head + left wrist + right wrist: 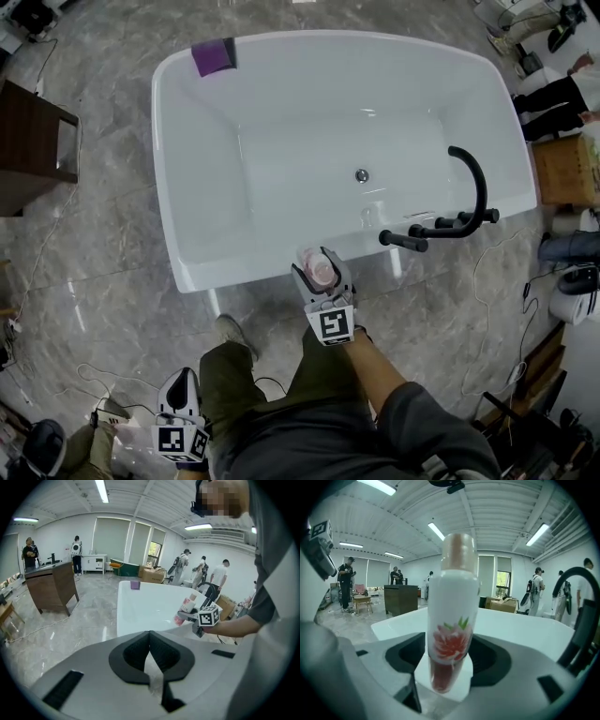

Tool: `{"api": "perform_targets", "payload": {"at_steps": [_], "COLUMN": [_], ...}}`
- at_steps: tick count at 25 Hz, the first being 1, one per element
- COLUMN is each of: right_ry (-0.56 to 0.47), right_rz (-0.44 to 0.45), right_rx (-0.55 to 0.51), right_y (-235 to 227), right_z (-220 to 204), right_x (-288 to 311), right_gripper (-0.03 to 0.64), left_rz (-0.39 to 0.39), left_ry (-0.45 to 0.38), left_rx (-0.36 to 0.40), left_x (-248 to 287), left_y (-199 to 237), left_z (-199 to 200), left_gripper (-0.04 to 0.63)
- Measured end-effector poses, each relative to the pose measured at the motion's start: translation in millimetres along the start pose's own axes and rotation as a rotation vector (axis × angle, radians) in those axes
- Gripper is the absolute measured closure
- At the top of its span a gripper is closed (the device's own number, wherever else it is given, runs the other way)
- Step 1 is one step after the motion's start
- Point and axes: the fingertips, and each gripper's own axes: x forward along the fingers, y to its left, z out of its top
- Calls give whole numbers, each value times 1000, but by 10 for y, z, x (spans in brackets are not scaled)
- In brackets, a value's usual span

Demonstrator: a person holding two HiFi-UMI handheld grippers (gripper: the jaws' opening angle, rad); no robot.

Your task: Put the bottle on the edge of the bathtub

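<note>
Head view catches the right gripper (322, 279) pinching a white, flower-printed bottle (319, 266) upright between its fingers, over the near rim of the white bathtub (234, 272). Whether the bottle touches the rim cannot be told. Beyond the fingertips lies the tub's basin, with a black faucet (472, 192) off to their right. The left gripper (182, 382), fingers pressed together, hangs low beside the person's leg (225, 394), well apart from the tub.

Right arm stretched forward, the right gripper (321, 272) clamps a bottle (452, 620) upright; the left gripper (182, 382) hangs low beside the leg, jaws together.
</note>
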Motion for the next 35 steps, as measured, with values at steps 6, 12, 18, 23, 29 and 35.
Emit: {"api": "perform_targets", "payload": {"at_steps": [6, 12, 18, 23, 29, 35], "right_ry": [58, 45, -30, -99, -149, -180], "right_rz": [-16, -38, -45, -42, -47, -65], "right_rx": [60, 74, 54, 56, 43, 38], "right_y": [-36, -150, -200, -186, -112, -58], "right_z": [230, 901, 1848, 2497, 2947, 3125], "right_x": [-541, -1171, -1830, -2402, -2804, -3152], "right_gripper": [344, 346, 422, 473, 534, 599], "left_rz": [-13, -53, -102, -133, -160, -184], "left_ry": [-29, -95, -196, -283, -376, -424], "left_rx": [-8, 18, 64, 116, 171, 205], "left_x": [-305, -544, -805, -1106, -1385, -1593], "left_y": [-185, -424, -688, -967, -1158, -1290], "left_z": [268, 709, 1301, 1737, 2093, 2179], "left_gripper": [595, 595, 595, 595, 595, 595]}}
